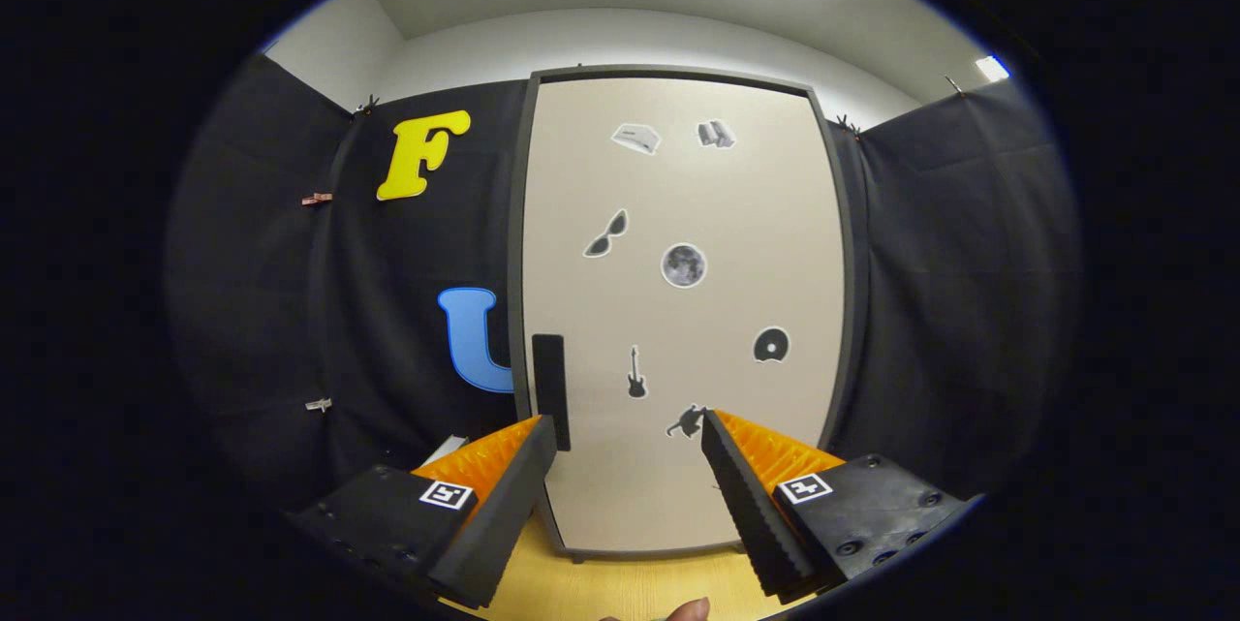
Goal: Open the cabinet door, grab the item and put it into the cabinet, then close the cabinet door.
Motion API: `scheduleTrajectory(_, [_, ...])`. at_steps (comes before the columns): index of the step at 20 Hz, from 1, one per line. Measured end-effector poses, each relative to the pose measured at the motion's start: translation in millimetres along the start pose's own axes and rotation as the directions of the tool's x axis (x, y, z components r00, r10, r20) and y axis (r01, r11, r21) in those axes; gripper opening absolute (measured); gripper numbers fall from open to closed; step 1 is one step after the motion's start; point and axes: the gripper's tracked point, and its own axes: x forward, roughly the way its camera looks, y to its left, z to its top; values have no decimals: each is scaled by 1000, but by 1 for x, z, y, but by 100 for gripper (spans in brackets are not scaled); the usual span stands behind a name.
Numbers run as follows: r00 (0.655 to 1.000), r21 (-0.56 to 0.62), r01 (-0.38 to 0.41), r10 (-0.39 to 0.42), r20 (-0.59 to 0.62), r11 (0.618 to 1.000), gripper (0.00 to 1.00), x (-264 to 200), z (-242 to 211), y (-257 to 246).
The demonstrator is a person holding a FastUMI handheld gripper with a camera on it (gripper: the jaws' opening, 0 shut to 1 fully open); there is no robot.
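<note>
A tall cabinet [678,214] with a pale door in a dark frame stands straight ahead on a wooden table [620,587]. The door is shut and carries several small stickers. A dark vertical handle [549,390] sits near the door's lower left side, just beyond the left fingertip. My gripper [630,432] is open, its fingers spread wide, with nothing between them but the lower part of the door. A small rounded tip of something [690,609] pokes into view at the table's near edge, between the fingers; what it is cannot be told.
Black cloth walls close in on both sides of the cabinet. A white flat thing [444,451] lies on the table left of the cabinet, mostly hidden behind the left finger.
</note>
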Motion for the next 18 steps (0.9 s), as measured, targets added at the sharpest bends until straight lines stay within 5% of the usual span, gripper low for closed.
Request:
scheduleTrajectory(11, [1000,-30,5,-6,-30,1000,95,120,-44,58])
scheduleTrajectory(14, [999,-30,28,-28,-26,999,78,137,-48,57])
scheduleTrajectory(16, [999,-25,47,-48,-21,999,55,142,-50,56])
scheduleTrajectory(18, [998,-36,53,-54,-25,998,47,127,-48,59])
